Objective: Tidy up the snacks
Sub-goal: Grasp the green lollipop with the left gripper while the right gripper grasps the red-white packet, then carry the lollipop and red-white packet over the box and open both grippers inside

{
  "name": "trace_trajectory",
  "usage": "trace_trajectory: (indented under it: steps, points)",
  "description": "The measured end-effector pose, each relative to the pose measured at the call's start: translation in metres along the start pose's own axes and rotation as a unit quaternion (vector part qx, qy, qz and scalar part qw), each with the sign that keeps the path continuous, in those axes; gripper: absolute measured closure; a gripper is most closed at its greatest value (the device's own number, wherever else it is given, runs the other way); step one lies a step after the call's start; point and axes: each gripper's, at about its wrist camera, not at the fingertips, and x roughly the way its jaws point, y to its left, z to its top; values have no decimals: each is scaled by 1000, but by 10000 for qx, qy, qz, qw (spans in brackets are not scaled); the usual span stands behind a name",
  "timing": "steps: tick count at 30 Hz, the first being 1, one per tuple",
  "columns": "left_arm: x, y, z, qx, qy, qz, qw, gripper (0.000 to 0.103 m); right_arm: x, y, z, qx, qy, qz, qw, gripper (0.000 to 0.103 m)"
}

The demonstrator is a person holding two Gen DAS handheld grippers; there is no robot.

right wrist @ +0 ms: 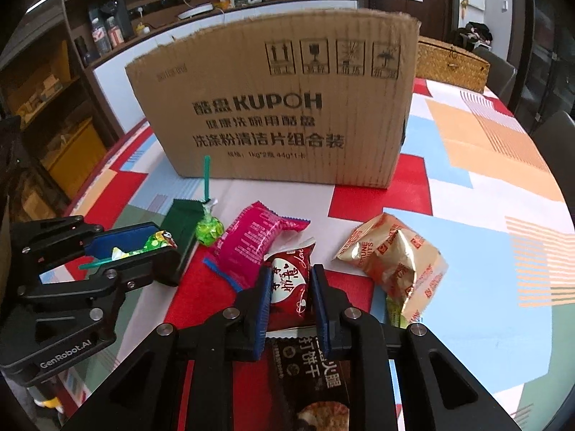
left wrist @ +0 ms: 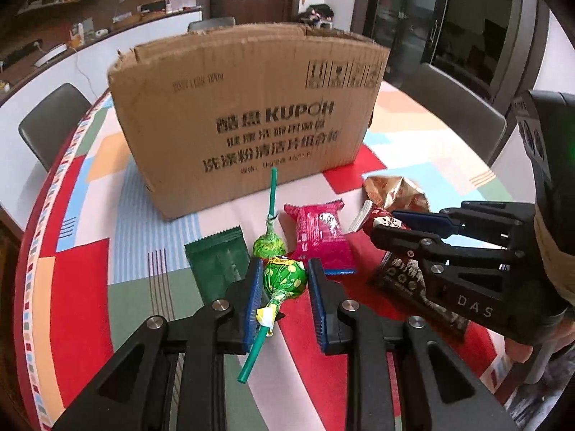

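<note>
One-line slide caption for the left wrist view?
Left gripper clamps a green lollipop before the cardboard box; right gripper holds a red snack packet.

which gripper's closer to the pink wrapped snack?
Right, by a little. The right gripper, shut on the red heart packet, sits against the pink wrapped snack. The left gripper, clamping a green lollipop, is just beside its other edge.

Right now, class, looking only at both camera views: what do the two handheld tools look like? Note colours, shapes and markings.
Both are black, angular frames with triangular cut-outs and round silver pivot bolts. Each finger carries a blue ribbed pad. The left tool bears white lettering "GenRobot.AI" on its side; the right tool shows white letters "DAS". The right tool's body carries a dark block with a green glow and tan tape below it.
</note>
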Motion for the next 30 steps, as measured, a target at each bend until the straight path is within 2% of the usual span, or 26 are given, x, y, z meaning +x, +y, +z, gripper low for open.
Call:
trace_trajectory:
  steps: [6, 14, 21, 30]
  points:
    - [-22, -6, 9, -52, -307, -22, 9995, 77, -23, 2, 3, -15, -261, 24, 9997, 80]
    - [-55, -10, 33, 9, -787, 14, 9969, 77, -61, 10, 22, -139, -830, 74, 9964, 80]
    - [-85, -13, 61, 112, -1228, 121, 9923, 77, -87, 10, 47, -188, -1254, 58, 9919, 80]
    - [-108, -16, 100, 284, -1597, 266, 9864, 77, -113, 8, 83, -261, -1699, 47, 9851, 80]
